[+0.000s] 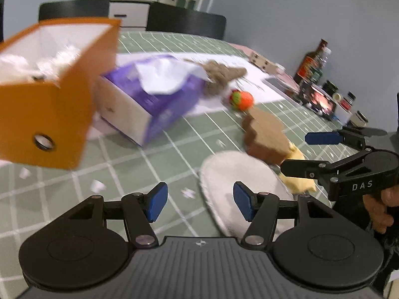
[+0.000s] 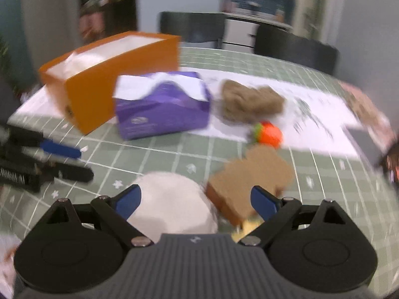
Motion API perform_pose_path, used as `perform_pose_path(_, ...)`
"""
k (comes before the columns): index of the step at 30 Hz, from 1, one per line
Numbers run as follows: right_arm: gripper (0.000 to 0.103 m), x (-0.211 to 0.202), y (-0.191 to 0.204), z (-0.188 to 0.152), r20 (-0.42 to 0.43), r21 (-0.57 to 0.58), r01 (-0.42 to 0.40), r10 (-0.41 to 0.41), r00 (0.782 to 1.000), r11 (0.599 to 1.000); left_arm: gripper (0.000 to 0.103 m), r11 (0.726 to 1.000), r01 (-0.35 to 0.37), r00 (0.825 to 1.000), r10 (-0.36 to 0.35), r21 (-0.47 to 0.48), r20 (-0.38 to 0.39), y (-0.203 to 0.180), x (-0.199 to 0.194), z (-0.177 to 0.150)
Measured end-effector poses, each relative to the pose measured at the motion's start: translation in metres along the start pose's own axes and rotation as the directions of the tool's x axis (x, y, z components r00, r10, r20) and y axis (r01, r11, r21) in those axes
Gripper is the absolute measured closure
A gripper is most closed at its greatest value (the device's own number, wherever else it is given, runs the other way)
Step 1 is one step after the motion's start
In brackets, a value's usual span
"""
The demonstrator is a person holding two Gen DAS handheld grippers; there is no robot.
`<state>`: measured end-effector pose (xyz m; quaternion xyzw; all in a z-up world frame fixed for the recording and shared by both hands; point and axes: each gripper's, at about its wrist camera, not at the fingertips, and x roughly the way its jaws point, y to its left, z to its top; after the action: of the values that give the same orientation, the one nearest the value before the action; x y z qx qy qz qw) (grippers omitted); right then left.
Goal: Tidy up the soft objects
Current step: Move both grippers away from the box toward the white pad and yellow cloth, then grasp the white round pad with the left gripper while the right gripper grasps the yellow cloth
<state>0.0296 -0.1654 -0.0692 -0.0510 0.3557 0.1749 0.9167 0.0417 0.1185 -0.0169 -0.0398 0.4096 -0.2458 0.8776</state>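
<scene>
A white oval soft pad (image 1: pixel 237 174) (image 2: pixel 174 204) lies on the green checked tablecloth just ahead of both grippers. Beside it is a brown toast-shaped plush (image 1: pixel 266 137) (image 2: pixel 251 177) with a yellow soft piece (image 1: pixel 299 182) under it. Farther back lie an orange and green toy (image 1: pixel 242 99) (image 2: pixel 270 134) and a brown fuzzy plush (image 1: pixel 222 74) (image 2: pixel 249 99). My left gripper (image 1: pixel 200 203) (image 2: pixel 72 160) is open over the pad's near left edge and holds nothing. My right gripper (image 2: pixel 195 199) (image 1: pixel 309 153) is open wide and empty above the pad and toast.
An open orange box (image 1: pixel 49 94) (image 2: pixel 109 74) with white stuff inside stands at the left, next to a purple tissue box (image 1: pixel 154 94) (image 2: pixel 162 107). Bottles and jars (image 1: pixel 316 67) line the table's right edge. Dark chairs (image 1: pixel 184 22) stand behind. Paper scraps (image 1: pixel 97 186) dot the cloth.
</scene>
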Motion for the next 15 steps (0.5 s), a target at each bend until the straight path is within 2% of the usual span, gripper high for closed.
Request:
perform_pose_path(2,0.009,-0.002,-0.005,-0.013,-0.001,0.045,0.017,-0.017,1.000,0.999,0.032,1.000,0.005,1.000,-0.005,-0.002,-0.007,-0.006,0.007,-0.007)
perform_pose_path(6,0.009,-0.005,-0.008,-0.035,0.039,0.078,0.121,-0.124,0.991,0.990,0.032,0.999,0.031,0.999,-0.032,-0.025,-0.029,-0.015,0.016,-0.017)
perform_pose_path(11,0.009,-0.002,-0.029,-0.050,0.074,0.197,0.179,-0.196,0.978,0.964,0.031,0.999,0.025,0.999,-0.026,-0.020,-0.039,-0.030,0.021,-0.028)
perform_pose_path(15,0.008,0.003,-0.038,-0.058,0.057,0.198,0.225,-0.240,0.969,0.954,0.026,1.000,0.014,0.999,-0.014,-0.017,-0.034,-0.038,0.022,-0.038)
